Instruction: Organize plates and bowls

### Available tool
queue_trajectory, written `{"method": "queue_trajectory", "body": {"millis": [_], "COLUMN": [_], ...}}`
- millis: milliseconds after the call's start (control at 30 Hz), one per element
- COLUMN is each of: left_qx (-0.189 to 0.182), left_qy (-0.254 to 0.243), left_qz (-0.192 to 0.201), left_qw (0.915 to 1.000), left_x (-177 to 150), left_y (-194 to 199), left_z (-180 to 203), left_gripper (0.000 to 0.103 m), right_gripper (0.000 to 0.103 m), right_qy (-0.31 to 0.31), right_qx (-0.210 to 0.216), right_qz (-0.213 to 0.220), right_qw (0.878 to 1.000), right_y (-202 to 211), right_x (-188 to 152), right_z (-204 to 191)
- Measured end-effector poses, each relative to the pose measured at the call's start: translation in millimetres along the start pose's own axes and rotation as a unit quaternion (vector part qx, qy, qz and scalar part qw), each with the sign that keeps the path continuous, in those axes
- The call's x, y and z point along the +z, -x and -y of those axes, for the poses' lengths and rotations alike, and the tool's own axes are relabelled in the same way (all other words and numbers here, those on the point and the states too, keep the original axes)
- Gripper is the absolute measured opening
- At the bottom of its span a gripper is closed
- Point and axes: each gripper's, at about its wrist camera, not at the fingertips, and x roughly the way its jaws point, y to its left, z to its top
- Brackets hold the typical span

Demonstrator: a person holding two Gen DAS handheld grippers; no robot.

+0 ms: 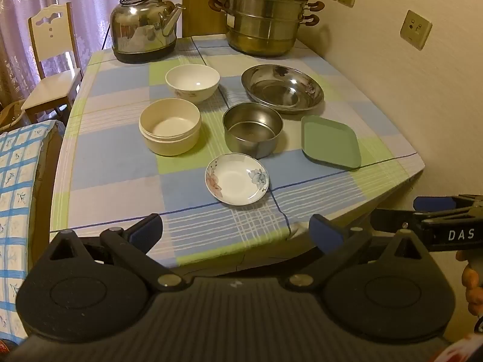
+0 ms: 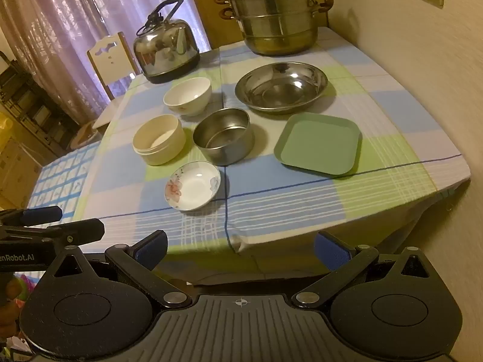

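Observation:
On the checked tablecloth (image 1: 120, 163) stand a white bowl (image 1: 192, 83), a cream round container (image 1: 170, 126), a steel pot (image 1: 253, 129), a wide steel basin (image 1: 282, 88), a green square plate (image 1: 331, 141) and a small flowered saucer (image 1: 237, 179). The same dishes show in the right wrist view: bowl (image 2: 187, 95), container (image 2: 159, 138), pot (image 2: 223, 135), basin (image 2: 281, 86), plate (image 2: 318, 144), saucer (image 2: 192, 185). My left gripper (image 1: 237, 230) is open and empty, before the table's near edge. My right gripper (image 2: 241, 249) is open and empty, also short of the table.
A steel kettle (image 1: 145, 24) and a stacked steamer pot (image 1: 265, 15) stand at the table's far end. A wall (image 1: 422, 105) runs along the right. A white chair (image 1: 52, 60) and a blue-checked surface (image 1: 15, 181) are on the left.

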Motion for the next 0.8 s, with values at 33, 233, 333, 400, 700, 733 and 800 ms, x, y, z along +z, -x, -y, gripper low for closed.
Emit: {"method": "queue_trajectory", "body": {"millis": [33, 233, 333, 400, 700, 733, 800], "left_qx": [-0.001, 0.0, 0.0, 0.0, -0.001, -0.001, -0.002], "left_qy": [0.001, 0.001, 0.001, 0.001, 0.003, 0.003, 0.003], "left_qz": [-0.001, 0.0, 0.0, 0.001, 0.0, 0.0, -0.001], "left_qw": [1.0, 1.0, 1.0, 1.0, 1.0, 1.0, 1.0], "left_x": [0.0, 0.0, 0.1, 0.0, 0.2, 0.2, -0.2], "left_y": [-0.1, 0.0, -0.1, 0.0, -4.2, -4.2, -5.6], "left_z": [-0.2, -0.2, -0.1, -0.2, -1.8, -2.0, -0.9], "left_gripper": [0.103, 0.103, 0.103, 0.103, 0.103, 0.103, 0.103], "right_gripper": [0.103, 0.103, 0.103, 0.103, 0.103, 0.103, 0.103], "right_qy": [0.0, 0.001, 0.001, 0.002, 0.002, 0.002, 0.002], "right_qx": [0.0, -0.001, 0.0, 0.0, -0.001, -0.001, -0.001], "right_qz": [0.001, 0.001, 0.001, 0.0, 0.0, 0.0, 0.0], "right_qw": [1.0, 1.0, 1.0, 1.0, 1.0, 1.0, 1.0], "right_y": [0.1, 0.0, 0.1, 0.2, 0.1, 0.1, -0.2], "right_x": [0.0, 0.0, 0.0, 0.0, 0.4, 0.6, 1.0], "right_z": [-0.1, -1.2, -1.8, -2.2, -3.7, -4.0, -4.2]}}
